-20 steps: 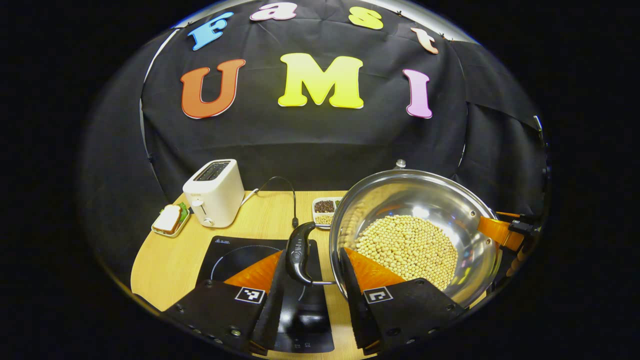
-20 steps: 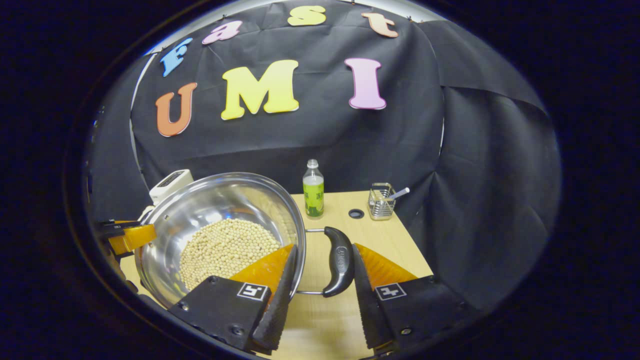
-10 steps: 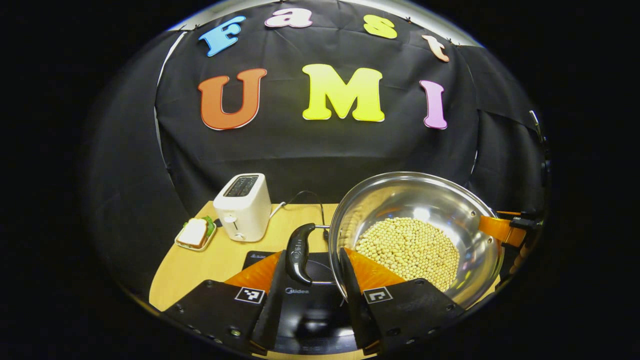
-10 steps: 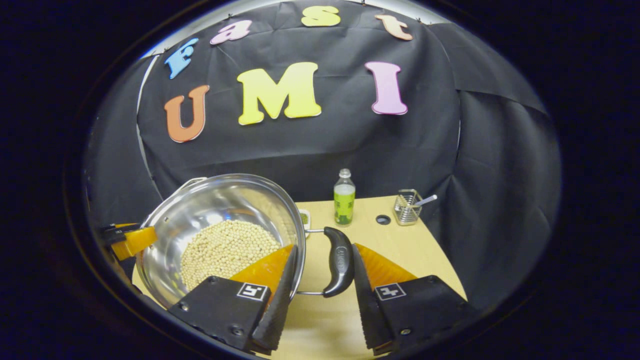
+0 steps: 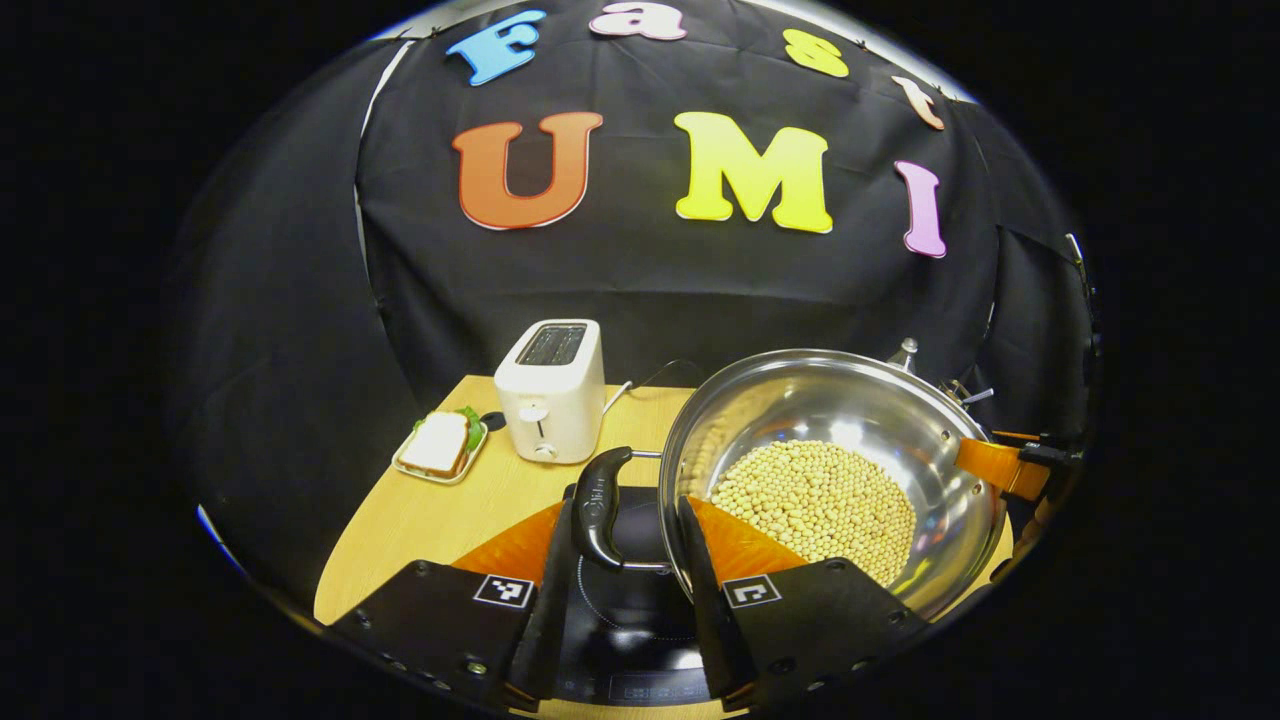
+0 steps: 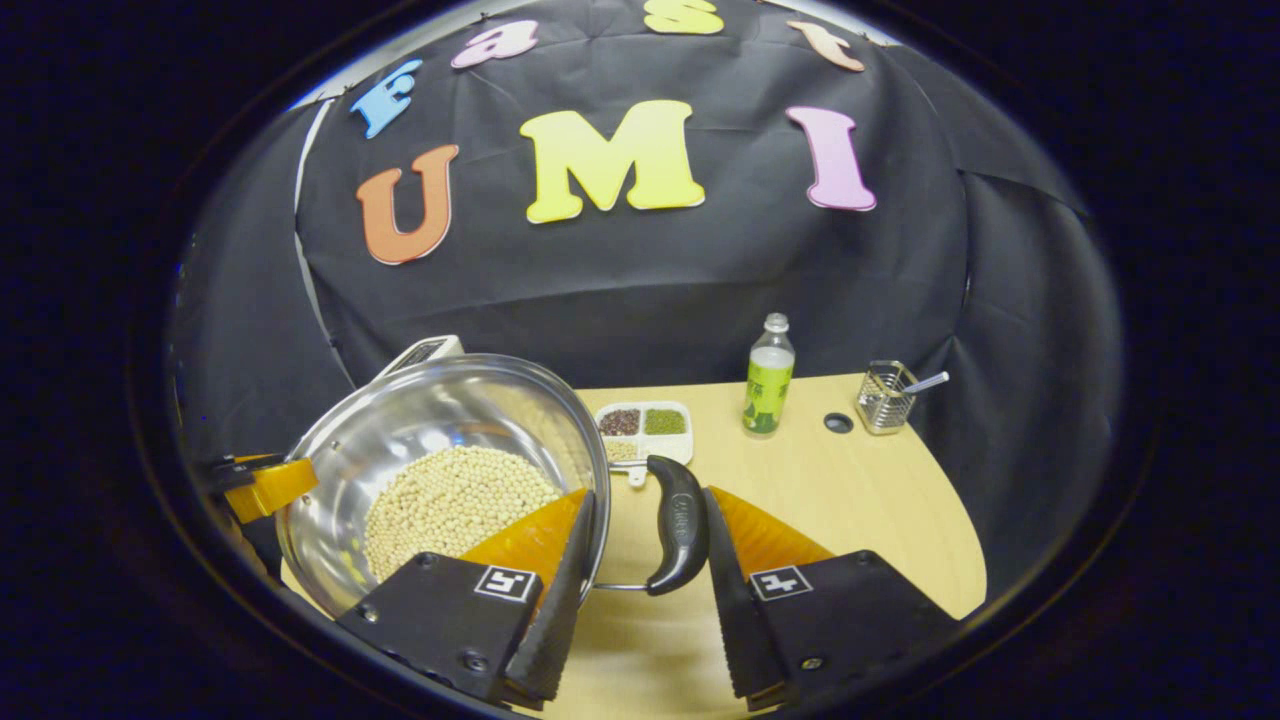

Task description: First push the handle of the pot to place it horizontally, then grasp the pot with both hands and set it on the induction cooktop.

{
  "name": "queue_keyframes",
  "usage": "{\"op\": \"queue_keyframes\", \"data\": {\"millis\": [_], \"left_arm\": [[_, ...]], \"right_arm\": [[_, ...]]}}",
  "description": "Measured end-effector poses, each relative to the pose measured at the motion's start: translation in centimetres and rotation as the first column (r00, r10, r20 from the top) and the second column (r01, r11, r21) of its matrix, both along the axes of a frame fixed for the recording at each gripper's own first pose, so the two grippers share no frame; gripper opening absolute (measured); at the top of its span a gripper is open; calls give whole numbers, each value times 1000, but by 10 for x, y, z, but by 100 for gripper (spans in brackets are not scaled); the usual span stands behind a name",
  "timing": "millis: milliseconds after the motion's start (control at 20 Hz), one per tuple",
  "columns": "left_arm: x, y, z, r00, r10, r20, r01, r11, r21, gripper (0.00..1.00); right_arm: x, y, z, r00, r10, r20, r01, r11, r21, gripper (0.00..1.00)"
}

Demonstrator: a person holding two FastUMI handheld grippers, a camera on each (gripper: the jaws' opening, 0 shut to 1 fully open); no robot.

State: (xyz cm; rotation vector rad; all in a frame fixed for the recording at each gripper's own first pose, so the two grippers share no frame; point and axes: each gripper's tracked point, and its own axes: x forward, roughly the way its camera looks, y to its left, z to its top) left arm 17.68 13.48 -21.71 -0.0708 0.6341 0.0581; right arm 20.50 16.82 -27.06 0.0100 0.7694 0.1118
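The pot (image 5: pixel 835 470), holding pale beans (image 5: pixel 815 500), hangs between the two grippers, and what the next move turns on is how it sits over the induction cooktop (image 5: pixel 625 610). In the left gripper view the dark cooktop lies at the near edge of the table (image 5: pixel 430 510), directly under the left handle (image 5: pixel 600 492), with the pot's bowl reaching off to its right, so the pot looks not yet centred and probably needs to go further left before it comes down.

The left gripper (image 5: pixel 628 535) has its fingers narrow around that handle. The right gripper (image 6: pixel 648 535) brackets the right handle (image 6: pixel 680 522) likewise; whether both pads press firmly I cannot tell.

The pot's long axis runs handle to handle, gripper to gripper (roughly along the table's near edge). Each handle lies flat, its grip crosswise to that line and pointing away along the fingers.
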Motion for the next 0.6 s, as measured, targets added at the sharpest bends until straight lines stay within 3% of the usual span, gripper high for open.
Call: {"op": "queue_keyframes", "data": {"millis": [400,600], "left_arm": [[2,48,-34,998,55,-42,-54,998,33,54],[3,64,-57,994,76,-75,-75,997,18,54]], "right_arm": [[-5,46,-59,996,9,-83,-3,998,69,63],[-7,61,-81,996,19,-88,-14,998,54,64]]}}
